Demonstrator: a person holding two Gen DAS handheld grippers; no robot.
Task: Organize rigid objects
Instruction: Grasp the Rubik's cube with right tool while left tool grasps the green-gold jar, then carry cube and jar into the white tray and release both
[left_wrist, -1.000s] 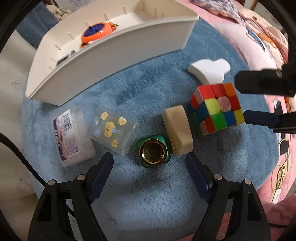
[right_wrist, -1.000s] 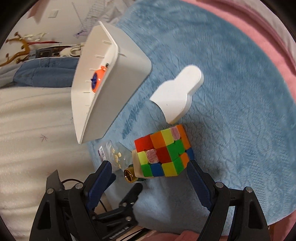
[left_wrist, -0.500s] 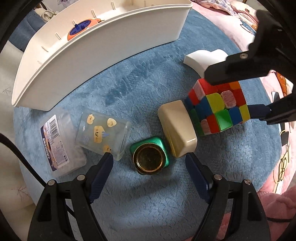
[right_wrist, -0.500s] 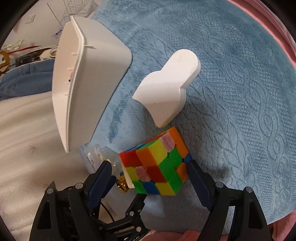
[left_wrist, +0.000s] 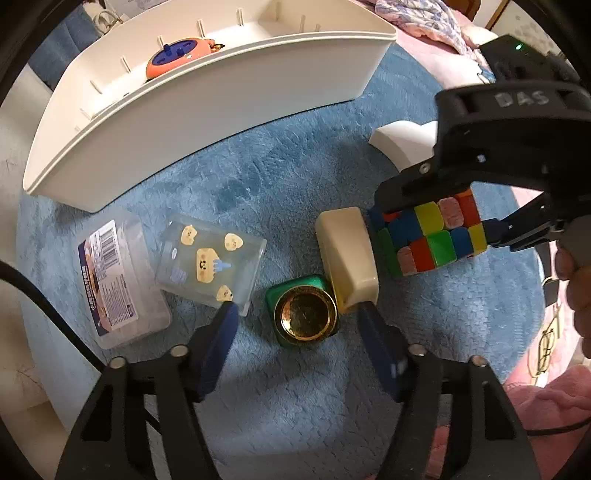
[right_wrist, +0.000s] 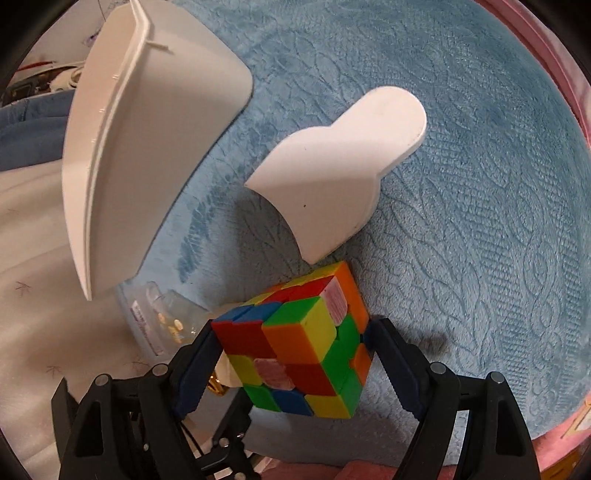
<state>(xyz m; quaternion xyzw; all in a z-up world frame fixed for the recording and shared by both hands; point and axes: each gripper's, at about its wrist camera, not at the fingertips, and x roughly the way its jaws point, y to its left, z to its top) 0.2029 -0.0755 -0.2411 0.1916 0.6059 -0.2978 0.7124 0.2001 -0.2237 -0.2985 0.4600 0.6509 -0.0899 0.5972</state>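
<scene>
Cube: puzzle cube (right_wrist: 303, 347) on the blue mat (right_wrist: 461, 221), one corner edge facing the right wrist camera; no long axis.
Right gripper (right_wrist: 295, 354): fingers wide, flanking the cube; contact unclear.
Left gripper (left_wrist: 295, 328): fingers just narrowing about the green jar (left_wrist: 303, 314), gold lid up, not pressing.
Cream block (left_wrist: 347, 258): long axis runs away from the left camera, beside cube.
Hidden: white scoop (right_wrist: 340, 173) partly covered in the left view; bin (left_wrist: 207, 110) cut off.
</scene>
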